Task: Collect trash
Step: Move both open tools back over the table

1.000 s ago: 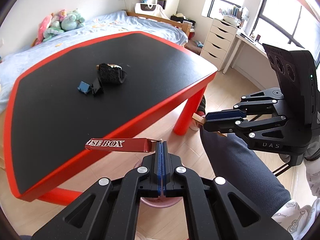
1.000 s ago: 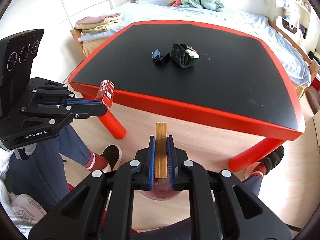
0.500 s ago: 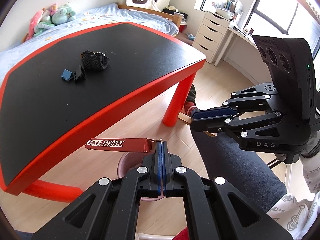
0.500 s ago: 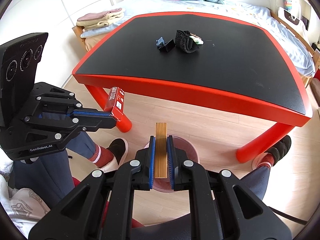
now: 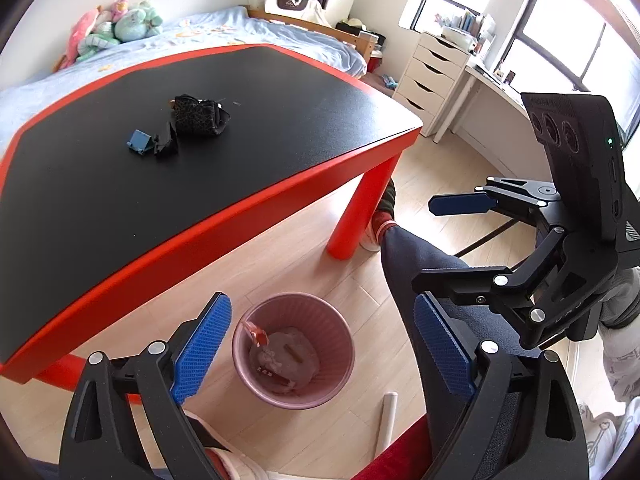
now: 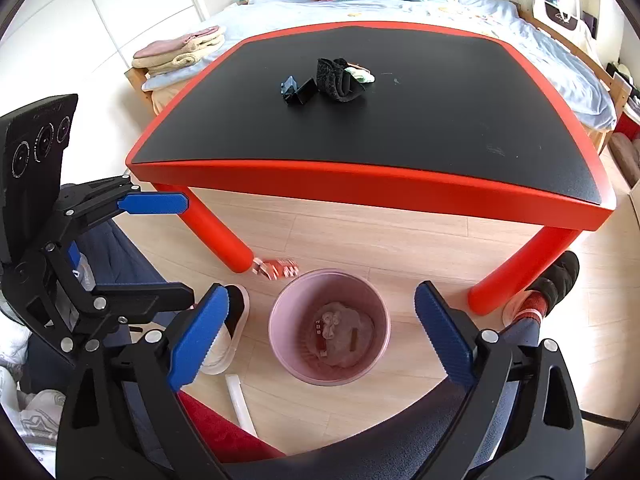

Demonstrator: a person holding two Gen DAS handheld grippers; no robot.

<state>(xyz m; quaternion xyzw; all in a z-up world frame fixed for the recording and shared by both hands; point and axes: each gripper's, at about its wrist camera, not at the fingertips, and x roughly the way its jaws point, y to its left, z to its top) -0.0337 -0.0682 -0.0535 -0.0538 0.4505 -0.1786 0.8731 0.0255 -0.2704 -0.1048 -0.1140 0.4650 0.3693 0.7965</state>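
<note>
- While both grippers hang over the floor and point down, the left gripper [image 5: 322, 344] has its blue bumpy pads spread wide and holds nothing.
- The right gripper [image 6: 322, 336] is spread wide too, with nothing between its pads.
- A round pink trash bin [image 6: 280, 344] with ribbed walls stands on the pale wood floor, right under both grippers.
- In the bin lie crumpled tissue [image 6: 340, 332], a red box piece [image 5: 256, 334] and a small tan stick [image 5: 297, 356].
- A red carton [image 6: 276, 269] lies on the floor at 11 o'clock from the bin, beside a round red table leg.
- On the black table [image 6: 360, 184] with a red rim sit a lumpy black pouch [image 6: 338, 80] and, at its 8 o'clock, small blue and black clips [image 6: 296, 89].
</note>
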